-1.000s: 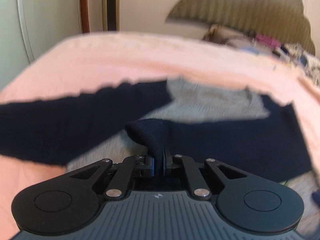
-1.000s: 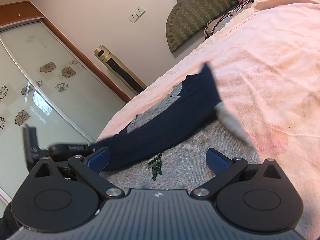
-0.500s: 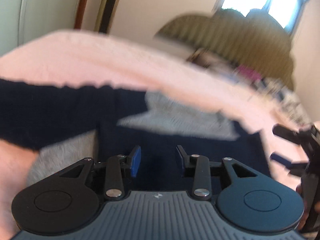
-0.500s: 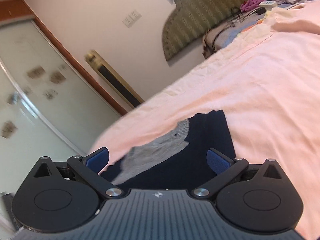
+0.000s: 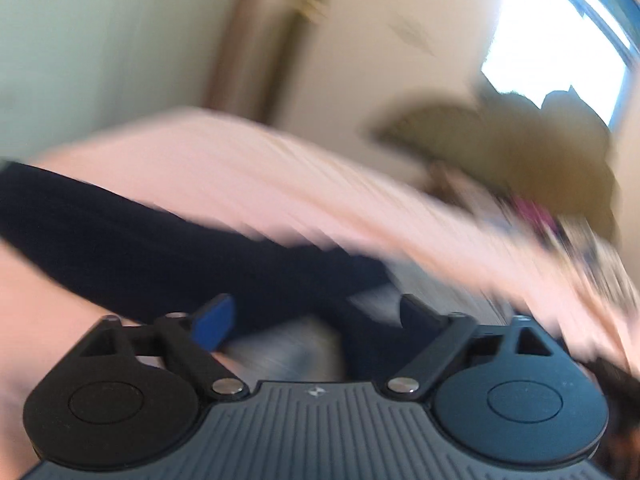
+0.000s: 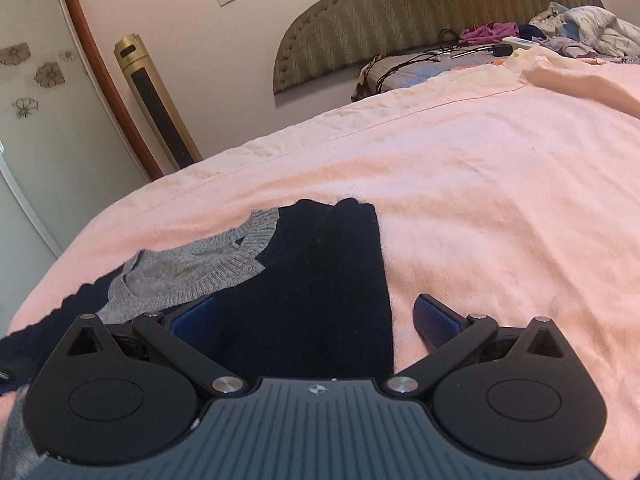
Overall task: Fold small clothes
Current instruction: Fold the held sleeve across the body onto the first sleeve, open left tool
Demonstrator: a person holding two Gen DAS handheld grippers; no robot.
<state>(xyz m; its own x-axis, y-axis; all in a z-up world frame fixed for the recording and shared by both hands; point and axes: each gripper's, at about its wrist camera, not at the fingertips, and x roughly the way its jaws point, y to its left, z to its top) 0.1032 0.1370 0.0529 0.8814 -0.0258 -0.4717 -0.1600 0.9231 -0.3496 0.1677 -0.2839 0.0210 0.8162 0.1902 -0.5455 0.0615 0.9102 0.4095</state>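
A small grey knit sweater (image 6: 192, 268) with navy sleeves lies on the pink bedsheet (image 6: 480, 184). One navy sleeve (image 6: 320, 280) is folded flat over the body, running away from my right gripper (image 6: 312, 320), which hovers open just above its near end with nothing between the blue pads. The left wrist view is blurred by motion: the other navy sleeve (image 5: 132, 248) stretches out to the left across the sheet. My left gripper (image 5: 316, 316) hangs over the sweater, its jaws opening wide, with no cloth between them.
A padded olive headboard (image 6: 400, 12) stands at the far end of the bed, with a heap of loose clothes (image 6: 580, 28) and cables beside it. A gold tower fan (image 6: 156, 100) and a sliding wardrobe door (image 6: 36, 120) stand beyond the bed's left edge.
My left gripper let go of the navy sleeve, spread its jaws and swung left. My right gripper drew back toward the sweater's near end, staying open.
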